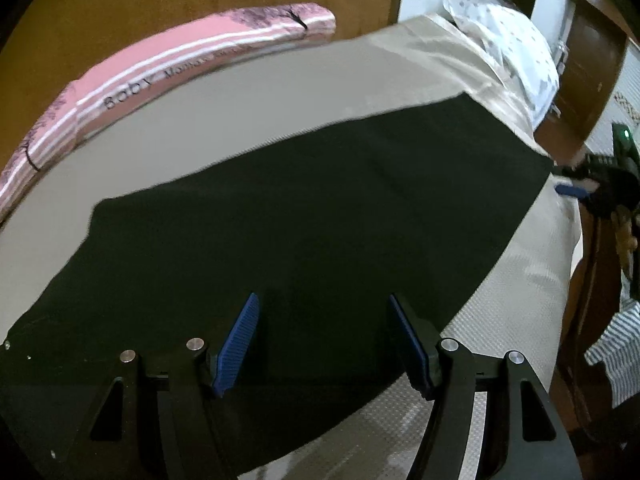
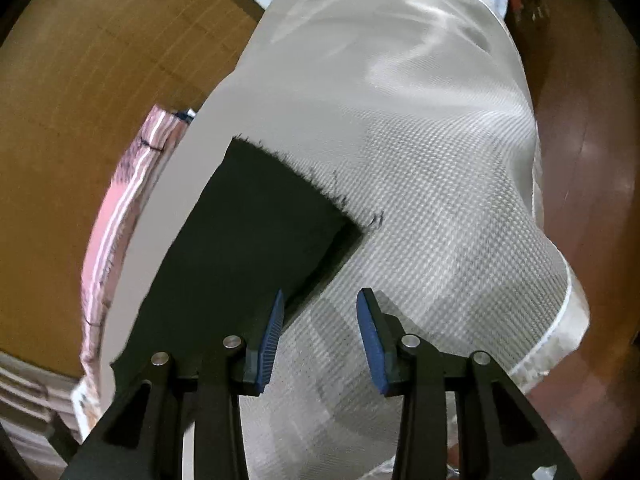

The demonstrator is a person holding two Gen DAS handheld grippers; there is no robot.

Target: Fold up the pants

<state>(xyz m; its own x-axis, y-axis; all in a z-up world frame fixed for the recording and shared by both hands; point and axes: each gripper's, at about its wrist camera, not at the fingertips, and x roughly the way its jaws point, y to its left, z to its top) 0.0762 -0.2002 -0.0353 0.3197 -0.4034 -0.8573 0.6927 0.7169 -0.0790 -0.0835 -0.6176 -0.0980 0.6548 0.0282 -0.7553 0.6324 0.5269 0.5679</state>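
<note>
Seemingly halfway, our black cloth pants (image 1: 300,216) lie flat, lengthwise-folded; left gripper (image 1: 324,340) and right gripper (image 2: 320,336) both released, cross-folds remaining.

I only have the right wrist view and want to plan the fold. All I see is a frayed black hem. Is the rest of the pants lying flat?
Observer: Yes. In the left wrist view the pants lie flat as one long dark band across the beige bed cover.
Operator: Where is the left gripper?
Observer: The left gripper is open over the near edge of the pants, at the opposite end from yours, and it holds nothing.
Operator: Is anything at the head of the bed?
Observer: A white dotted pillow sits at the far corner, apart from the pants.
</note>
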